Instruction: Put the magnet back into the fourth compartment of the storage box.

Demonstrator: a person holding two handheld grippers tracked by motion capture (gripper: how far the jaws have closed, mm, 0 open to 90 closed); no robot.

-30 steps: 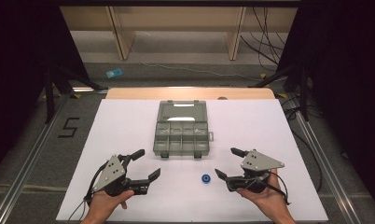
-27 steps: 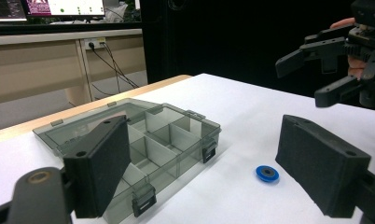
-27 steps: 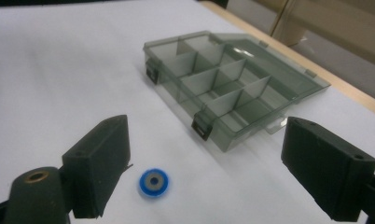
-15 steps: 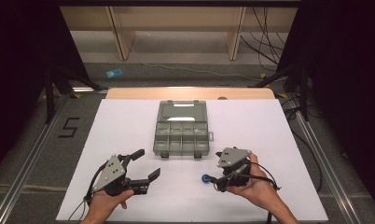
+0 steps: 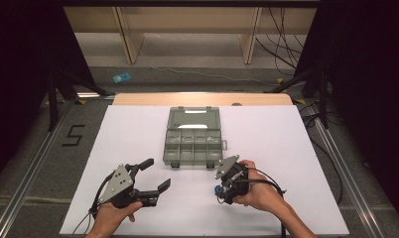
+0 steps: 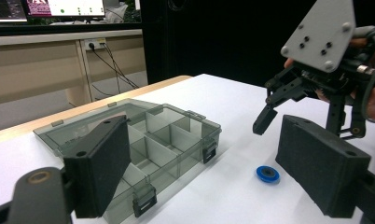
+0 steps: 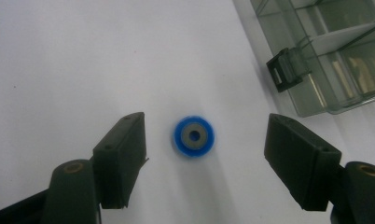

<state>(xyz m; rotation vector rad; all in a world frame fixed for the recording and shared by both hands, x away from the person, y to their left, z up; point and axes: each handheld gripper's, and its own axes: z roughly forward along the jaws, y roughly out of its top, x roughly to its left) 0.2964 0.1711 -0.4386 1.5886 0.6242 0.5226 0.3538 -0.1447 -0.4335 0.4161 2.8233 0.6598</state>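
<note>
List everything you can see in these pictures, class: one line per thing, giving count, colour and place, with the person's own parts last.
compartment box: one, clear grey, lid open, centre of the table
small disc: one, blue with a grey centre, on the table in front of the box
table: one, white top
number 5 marking: one, black, on the floor left of the table
left gripper: one, black, open, near the left front edge
right gripper: one, black, fingers open on either side of the disc
hands: two, at the bottom edge
</note>
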